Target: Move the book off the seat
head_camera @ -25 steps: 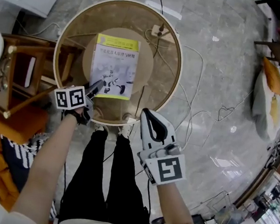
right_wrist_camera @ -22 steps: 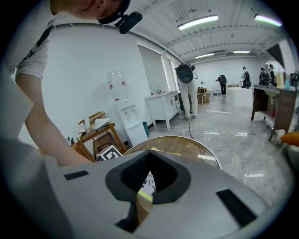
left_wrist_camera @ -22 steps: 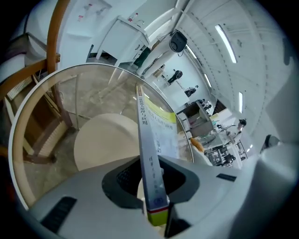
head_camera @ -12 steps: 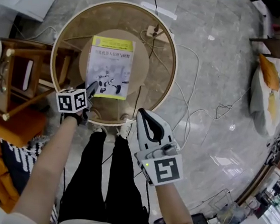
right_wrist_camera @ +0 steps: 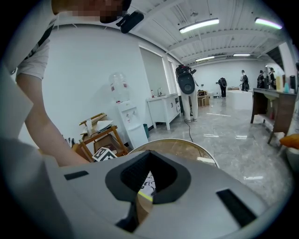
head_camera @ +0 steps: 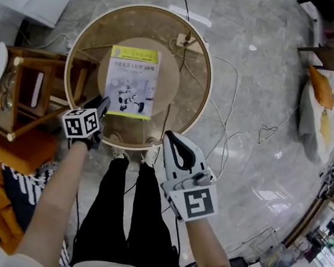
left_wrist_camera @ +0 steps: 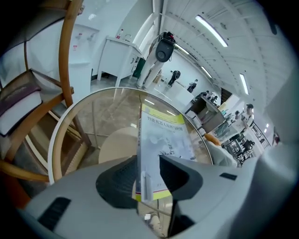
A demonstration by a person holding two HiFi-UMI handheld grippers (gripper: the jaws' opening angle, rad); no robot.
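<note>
Paperback by the look of it: the book [head_camera: 132, 82] seems thin, light and bendy, with a glossy cover that could slip. Pinch it deep at the spine or a corner, or it will droop. It lies flat in the middle of the round glass table [head_camera: 186, 102], off the wooden chair [head_camera: 38, 121] at your left. What looks like a thicker, maroon-edged second book [left_wrist_camera: 18, 105] rests in that chair's frame.

Your left gripper [head_camera: 102, 102] is spread and holds nothing, its tips just short of the book's near-left corner. Your right gripper [head_camera: 171, 137] is pressed together and empty, near the table's near rim.

Glass is hard and slick, so a flat book offers little lip to get under. Cables [head_camera: 235, 96] trail over the marble floor [head_camera: 272, 64]; mind your feet.
</note>
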